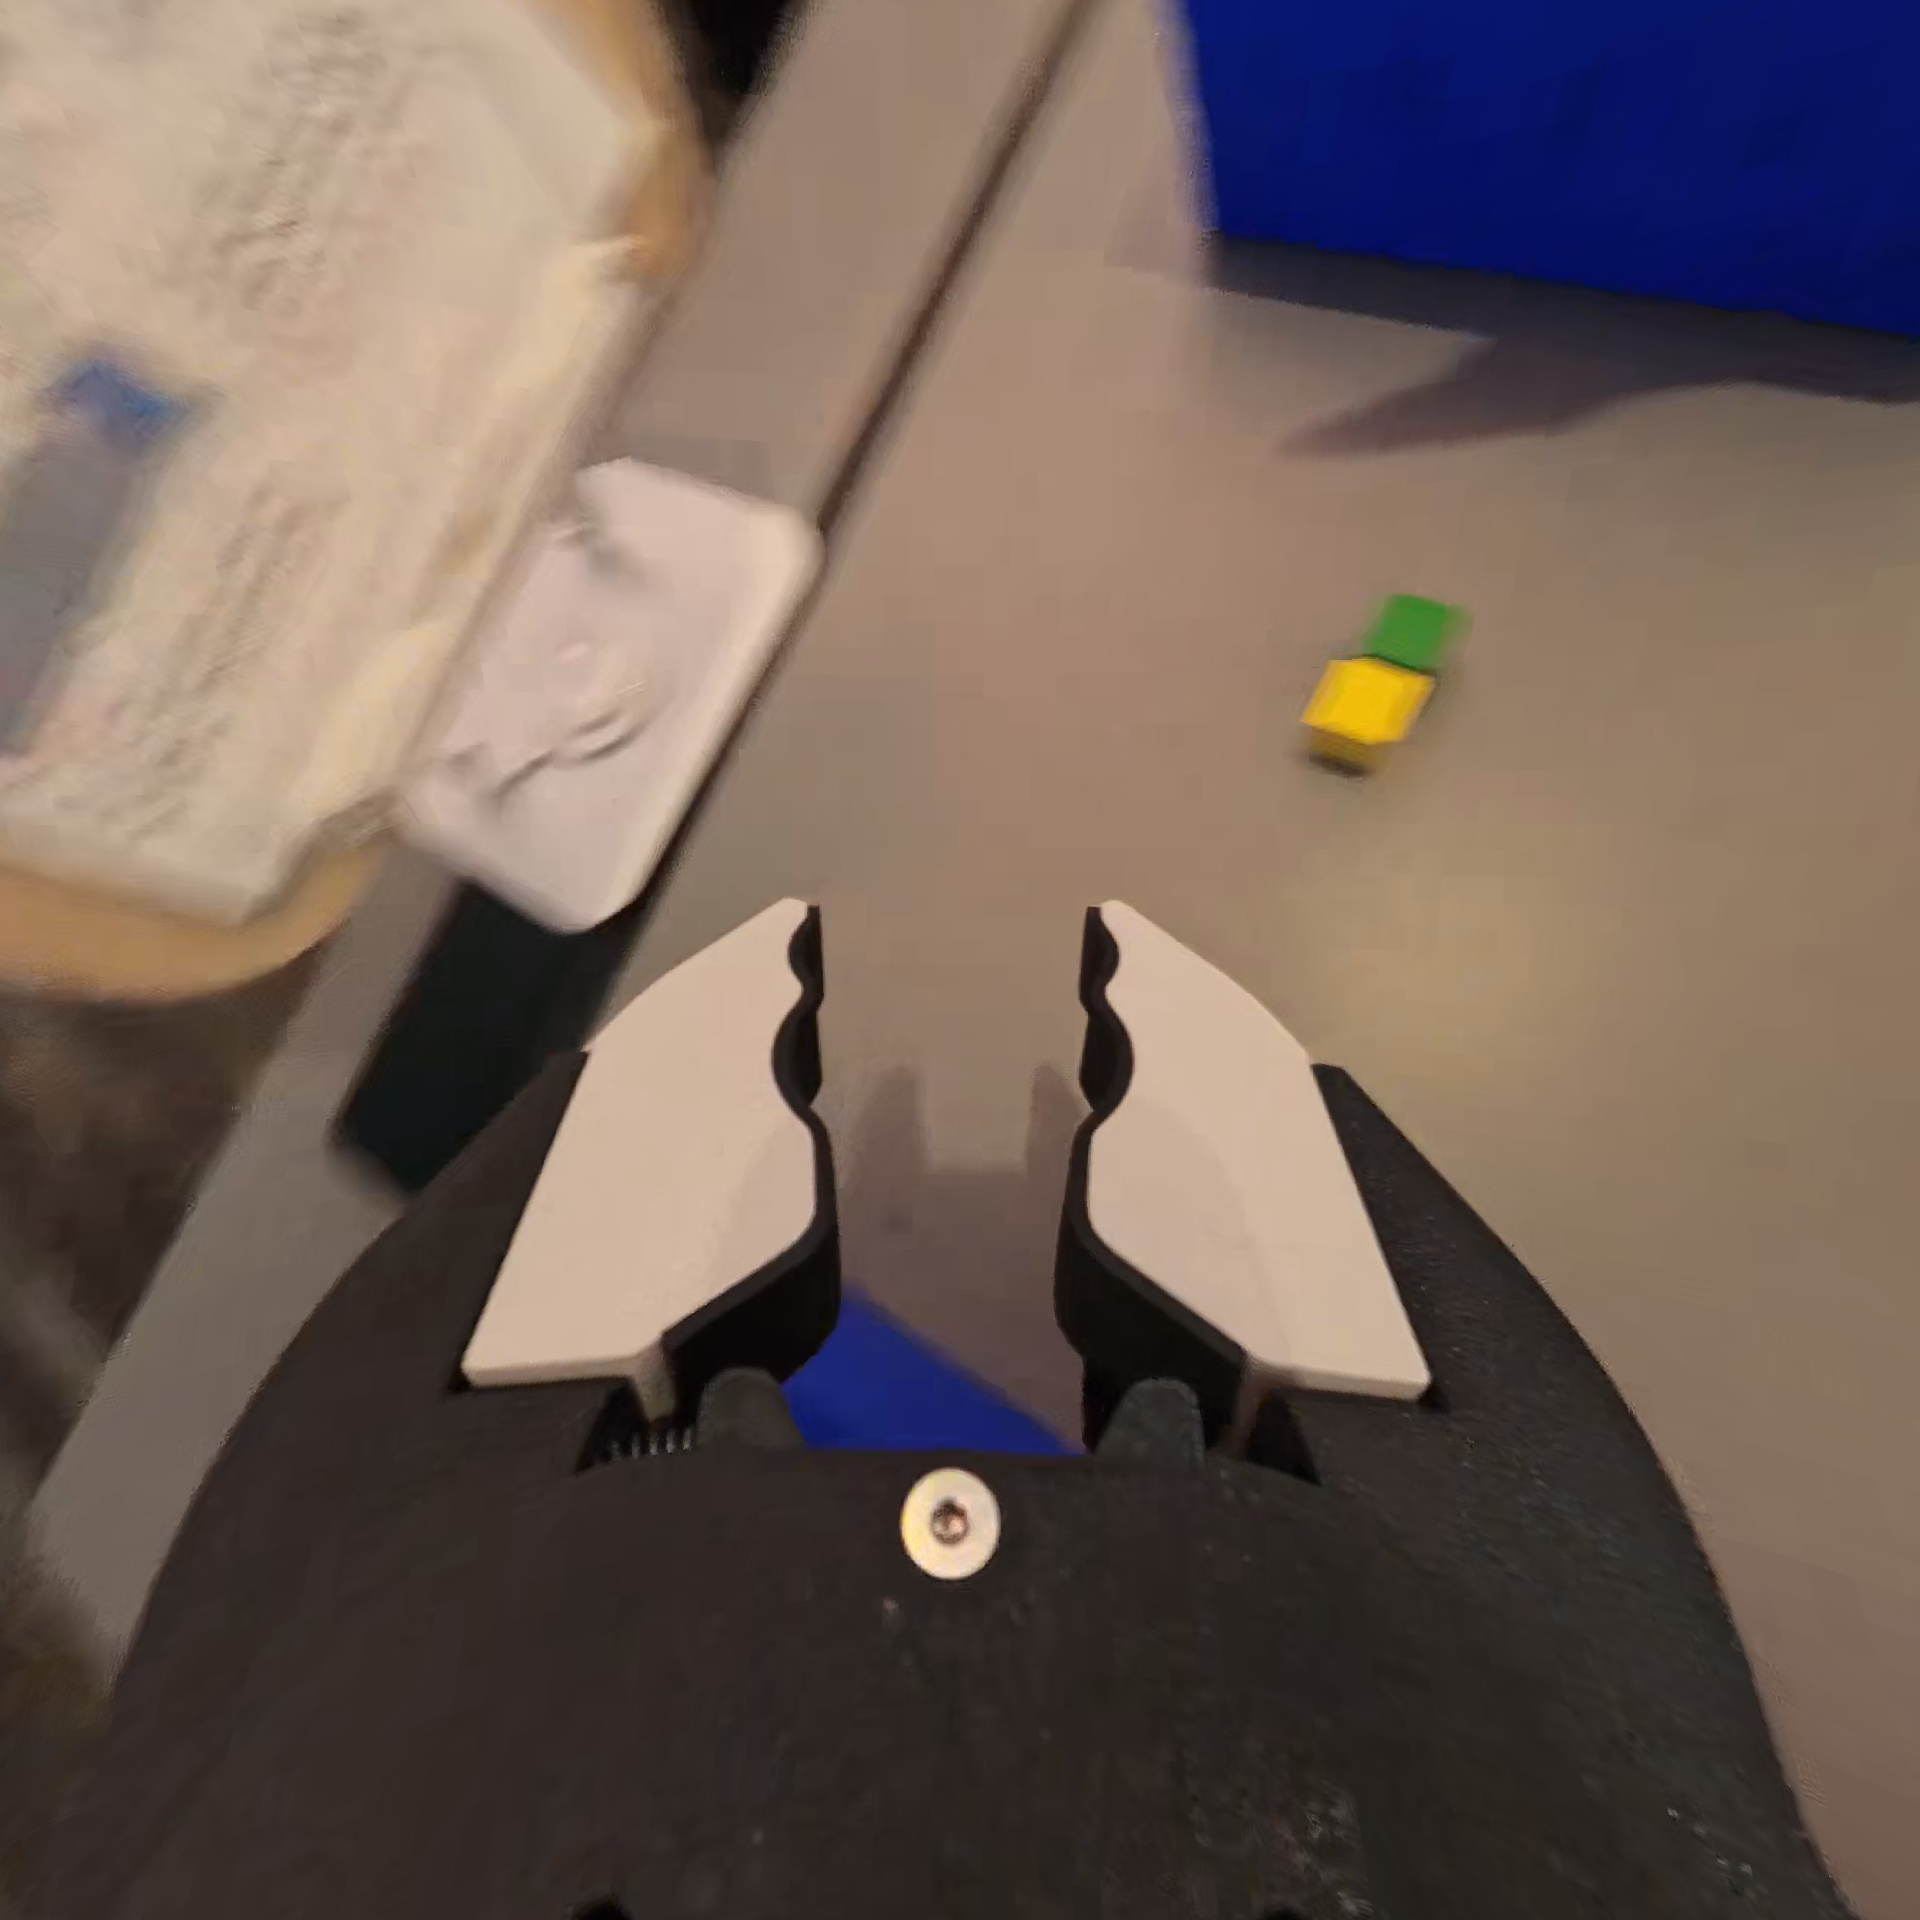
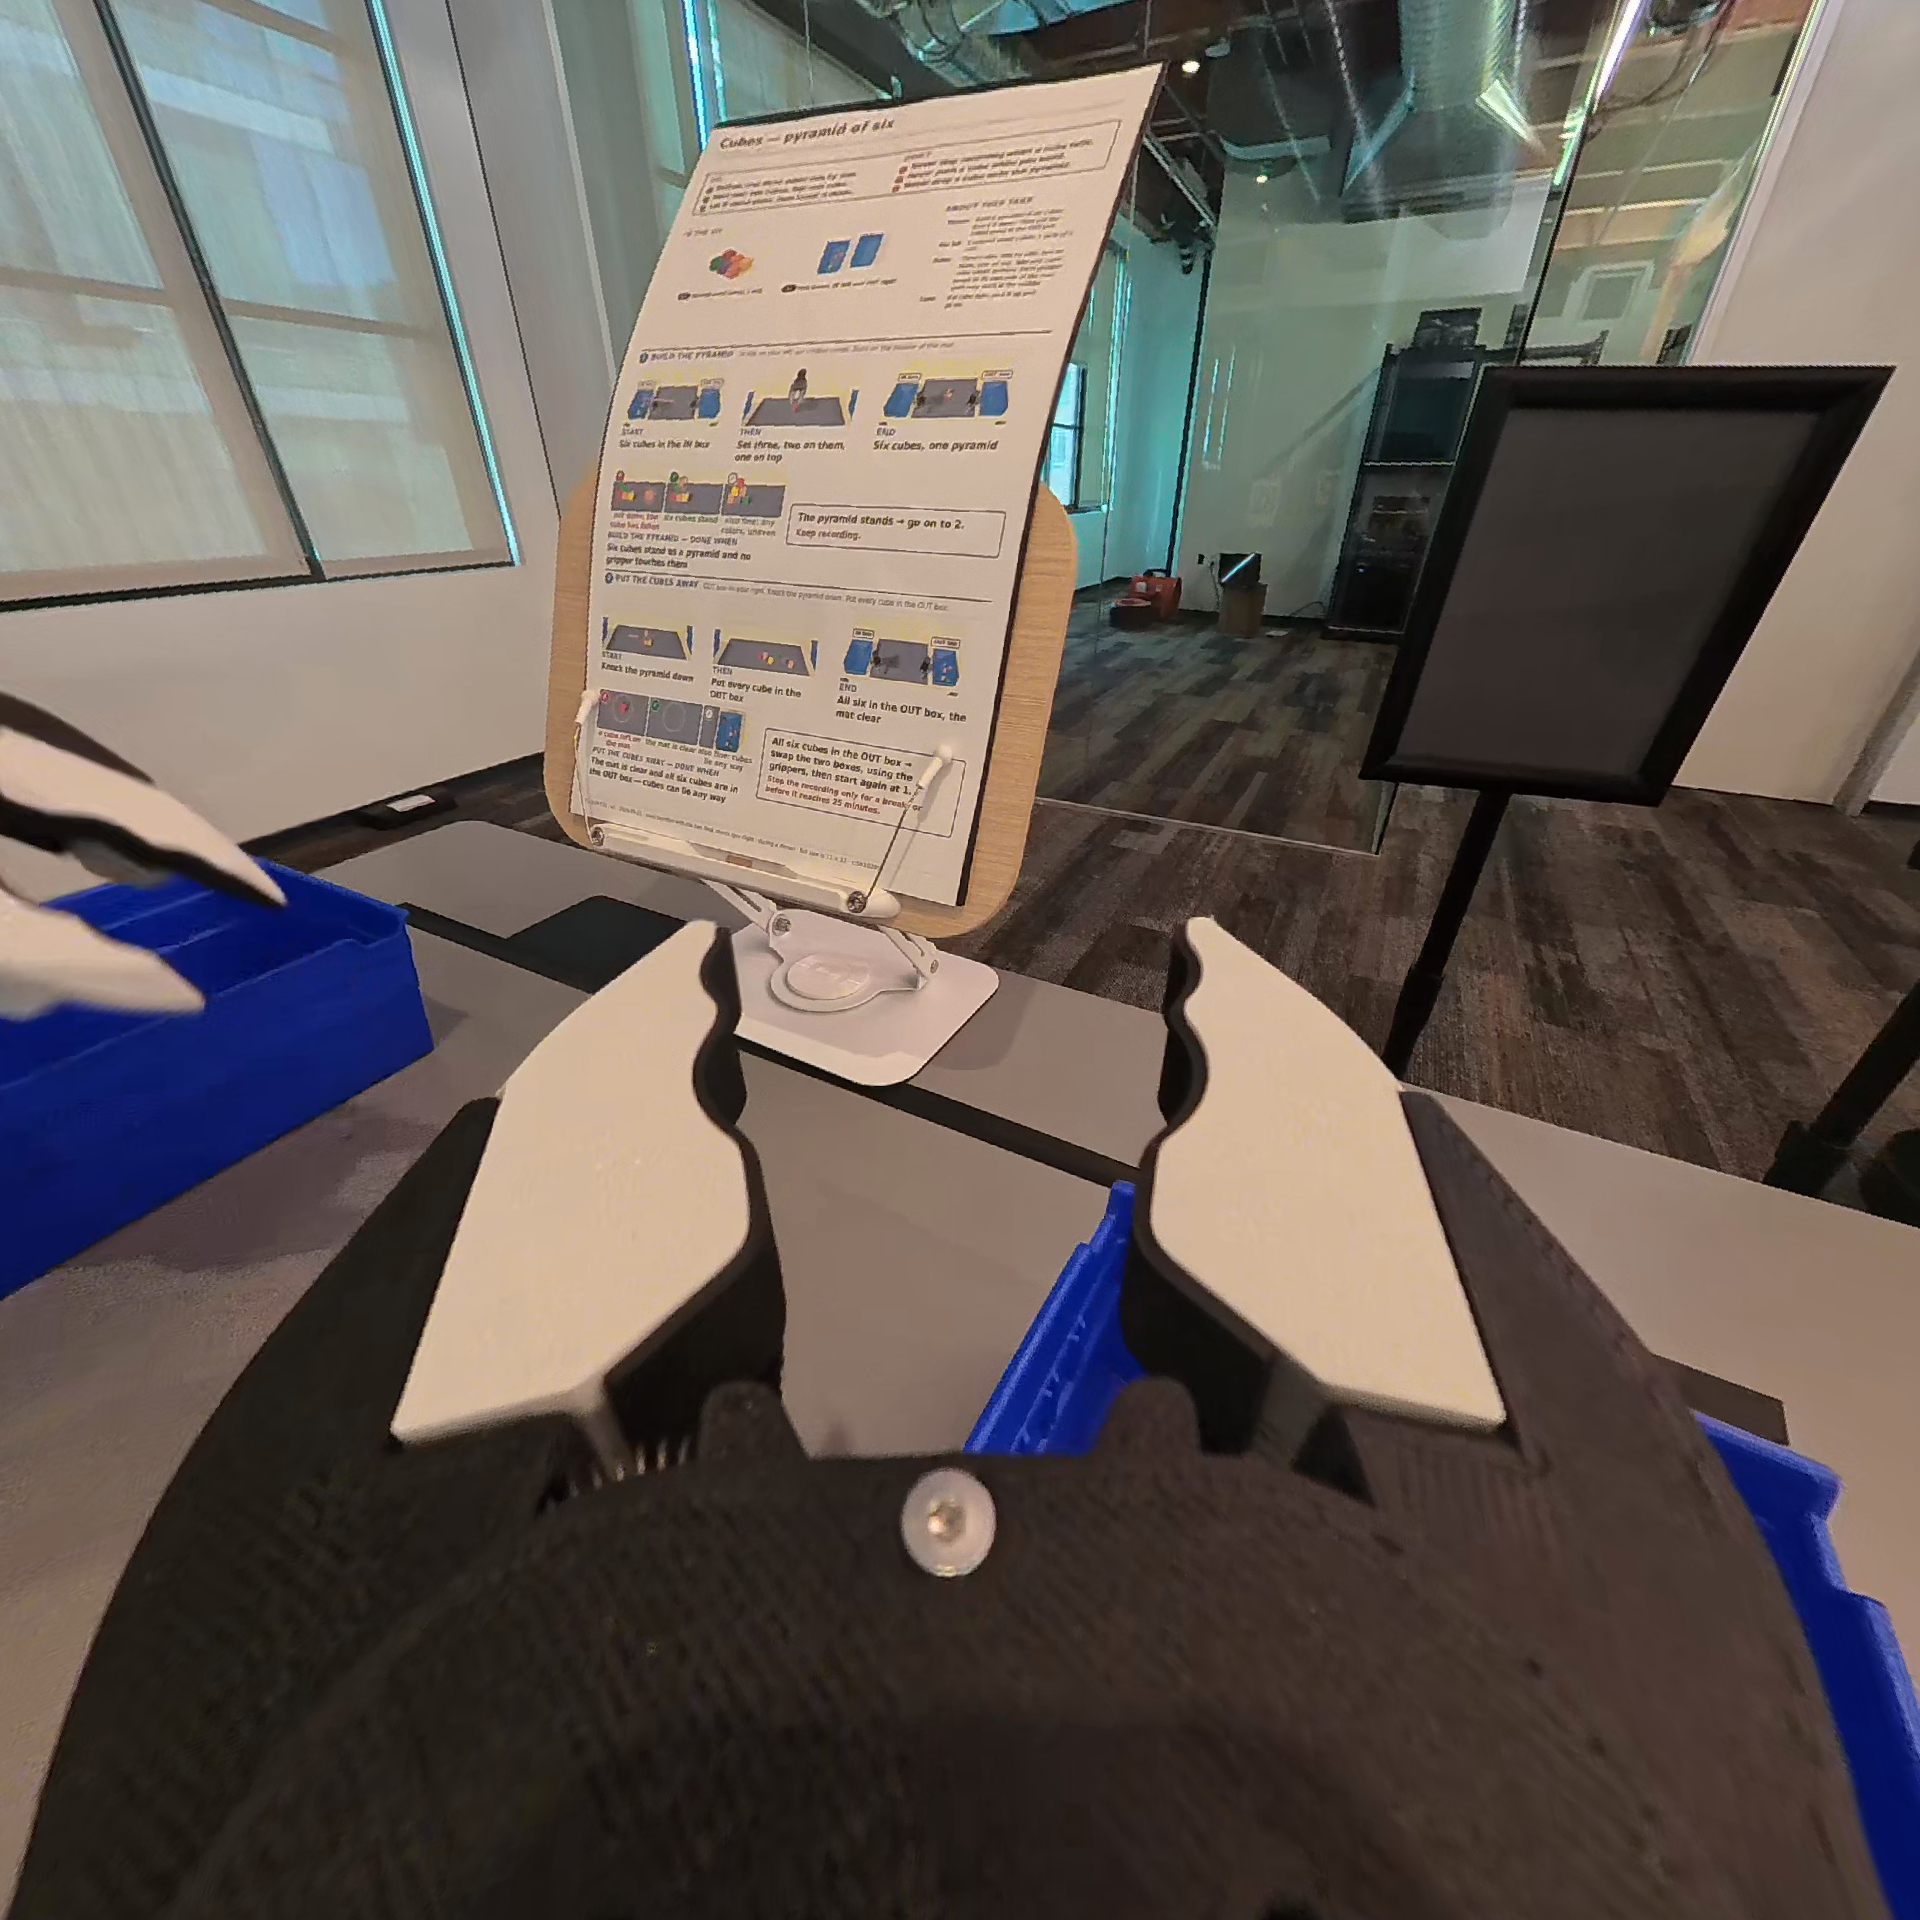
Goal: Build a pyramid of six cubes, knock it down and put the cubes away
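Both grippers agape – left gripper (image 1: 951, 914), right gripper (image 2: 951, 935) – seemingly empty.

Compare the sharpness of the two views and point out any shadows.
Left wrist view: motion-blurred; the yellow cube, green cube and sheet stand smear, while the left gripper stays crisp and casts a soft shadow on the table. Right wrist view: sharp, evenly daylit, with wide-angle bending of the window frames.

Parted tongs (image 1: 951, 925) near yellow cube (image 1: 1361, 704)

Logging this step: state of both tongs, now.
Left tongs: open, empty, above the grey table.
Right tongs: open, empty.
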The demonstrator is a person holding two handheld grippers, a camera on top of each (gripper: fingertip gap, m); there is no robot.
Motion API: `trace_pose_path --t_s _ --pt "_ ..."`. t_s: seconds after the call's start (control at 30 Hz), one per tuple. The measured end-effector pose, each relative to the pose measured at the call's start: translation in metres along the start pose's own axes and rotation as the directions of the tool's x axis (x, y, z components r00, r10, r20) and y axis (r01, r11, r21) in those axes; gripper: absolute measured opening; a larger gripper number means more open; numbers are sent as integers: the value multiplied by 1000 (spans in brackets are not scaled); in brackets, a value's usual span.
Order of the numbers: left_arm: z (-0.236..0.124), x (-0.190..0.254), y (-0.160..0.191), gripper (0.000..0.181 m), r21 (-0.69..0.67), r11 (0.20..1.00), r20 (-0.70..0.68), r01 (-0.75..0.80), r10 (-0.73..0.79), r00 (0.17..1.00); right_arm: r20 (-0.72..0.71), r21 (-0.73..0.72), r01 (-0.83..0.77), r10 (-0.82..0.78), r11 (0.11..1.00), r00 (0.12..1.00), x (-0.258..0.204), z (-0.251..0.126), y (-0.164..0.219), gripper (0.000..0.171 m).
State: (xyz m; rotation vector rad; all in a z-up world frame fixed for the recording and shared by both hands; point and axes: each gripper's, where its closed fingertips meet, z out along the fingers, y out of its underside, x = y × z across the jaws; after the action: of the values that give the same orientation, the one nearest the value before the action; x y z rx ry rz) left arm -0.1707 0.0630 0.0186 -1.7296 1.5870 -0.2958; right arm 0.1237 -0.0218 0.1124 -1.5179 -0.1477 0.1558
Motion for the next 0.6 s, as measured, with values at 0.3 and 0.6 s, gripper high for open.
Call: trace_pose_path --t_s 0.3,0.6 --pt "-38 -125 179 31 -175 833 438 525 -412 799 -3 -13 21 -21 1000 1000 -5 3 2 80" --pt "15 -135 256 42 -358 802 375 478 -346 860 -30 -37 15 -16 999 999 7 4 11 80"
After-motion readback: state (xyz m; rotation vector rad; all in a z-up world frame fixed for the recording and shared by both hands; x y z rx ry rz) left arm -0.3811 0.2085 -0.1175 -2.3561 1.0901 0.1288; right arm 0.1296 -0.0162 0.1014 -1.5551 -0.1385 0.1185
